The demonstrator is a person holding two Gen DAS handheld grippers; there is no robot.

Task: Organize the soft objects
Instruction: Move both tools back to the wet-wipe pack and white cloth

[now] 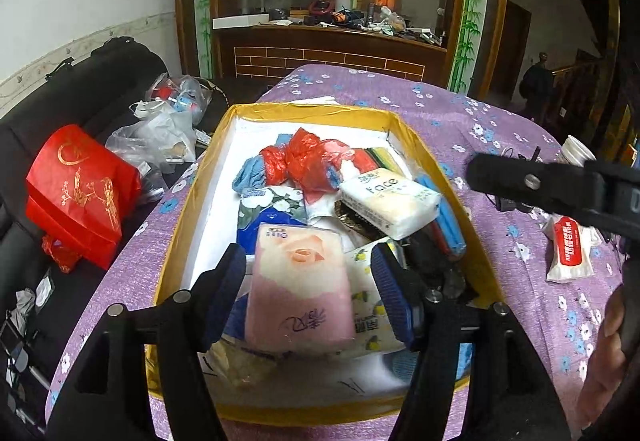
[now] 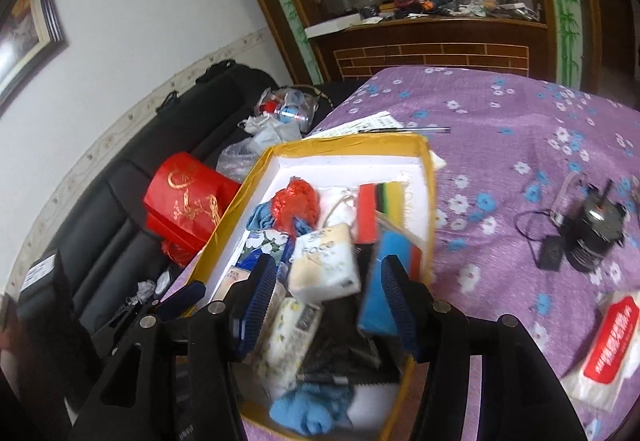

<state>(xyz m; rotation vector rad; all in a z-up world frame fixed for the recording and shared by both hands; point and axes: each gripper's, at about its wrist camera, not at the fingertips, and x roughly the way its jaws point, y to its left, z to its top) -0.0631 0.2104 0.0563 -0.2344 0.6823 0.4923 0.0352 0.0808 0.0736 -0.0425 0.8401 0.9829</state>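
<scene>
A yellow-rimmed box (image 1: pixel 192 209) with a white floor lies on the purple flowered tablecloth (image 1: pixel 500 129), filled with soft things. My left gripper (image 1: pixel 306 269) is open over its near end. A pink rose tissue pack (image 1: pixel 300 281) lies between the fingers, with a gap to each pad. Behind it lie a white "face" tissue pack (image 1: pixel 388 201) and a red plastic bag (image 1: pixel 304 157). My right gripper (image 2: pixel 328 277) stands open above the box (image 2: pixel 348 143), framing the "face" pack (image 2: pixel 324 265) without touching it. A red-and-white tissue pack (image 2: pixel 608 337) lies on the cloth outside the box, to the right.
A red paper bag (image 1: pixel 76 193) and clear plastic bags (image 1: pixel 168 121) sit on the black sofa (image 1: pixel 120 81) to the left. A black device with a cable (image 2: pixel 596 237), a white cup (image 1: pixel 576 151) and a pen (image 2: pixel 416 129) are on the cloth. A hand (image 1: pixel 608 361) shows at right.
</scene>
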